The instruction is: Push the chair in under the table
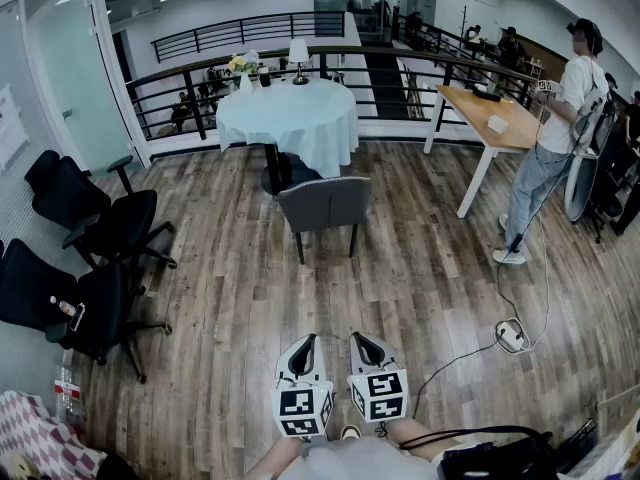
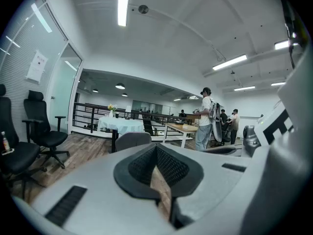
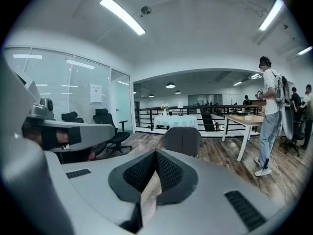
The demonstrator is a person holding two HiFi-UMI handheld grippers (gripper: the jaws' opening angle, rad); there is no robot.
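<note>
Chair (image 1: 324, 204) seat hidden behind backrest, table (image 1: 290, 118) base mostly draped, tabletop items (image 1: 240, 68) too small to ID.

Grey upholstered chair (image 1: 324, 208) upright on wood floor, just beside round white-clothed table (image 1: 290, 118), not tucked under

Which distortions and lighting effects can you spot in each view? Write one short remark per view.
Head view: the wood floor planks curve toward the edges, and the light is even. Left gripper view: the ceiling strip light glares, and the near left tool looms large. Right gripper view: a black vignette rings the frame.
</note>
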